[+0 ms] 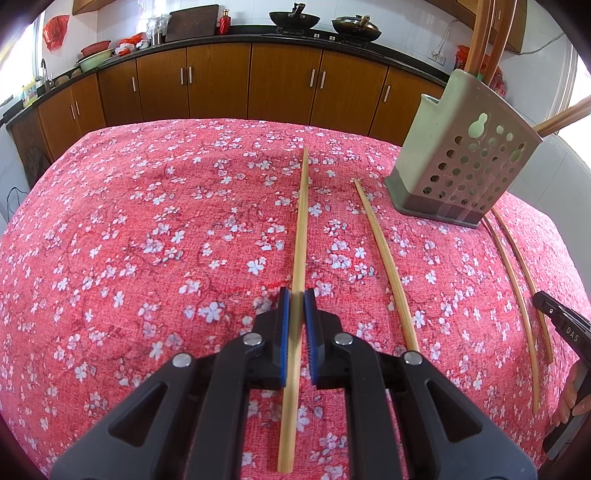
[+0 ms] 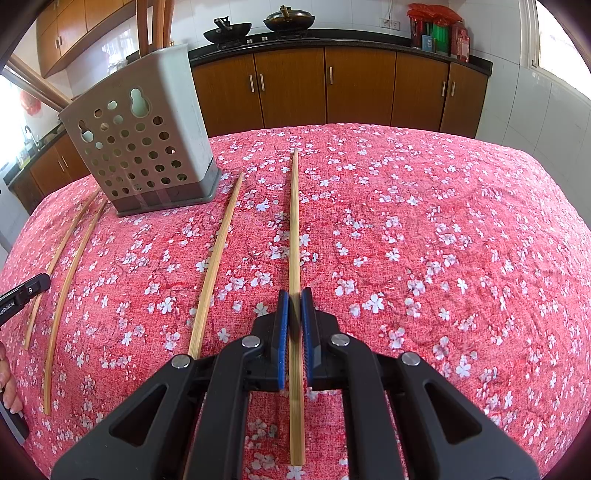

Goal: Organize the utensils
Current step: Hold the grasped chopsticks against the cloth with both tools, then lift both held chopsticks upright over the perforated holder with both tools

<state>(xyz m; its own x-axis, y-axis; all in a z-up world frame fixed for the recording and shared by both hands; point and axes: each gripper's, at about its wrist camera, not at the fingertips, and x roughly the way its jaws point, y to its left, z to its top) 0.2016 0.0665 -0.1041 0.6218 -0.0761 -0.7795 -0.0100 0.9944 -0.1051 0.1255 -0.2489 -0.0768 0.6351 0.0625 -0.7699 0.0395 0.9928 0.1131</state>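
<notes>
My left gripper [image 1: 297,295] is shut on a pale bamboo chopstick [image 1: 301,221] that runs straight away from me over the red floral tablecloth [image 1: 147,240]. A second chopstick [image 1: 386,258] lies just to its right. My right gripper [image 2: 294,295] is shut on another chopstick [image 2: 294,221], with a loose one [image 2: 218,258] to its left. The grey perforated utensil holder [image 1: 461,166] [image 2: 147,147] stands upright between the two grippers, farther back, with several chopsticks [image 2: 155,22] sticking out of it.
Each view shows the other gripper's pair of chopsticks [image 1: 517,295] [image 2: 62,280] at its edge, beside the other gripper's black tip [image 1: 561,317] [image 2: 26,291] and a hand. Brown kitchen cabinets [image 1: 258,85] and a counter with woks [image 2: 258,26] stand beyond the table's far edge.
</notes>
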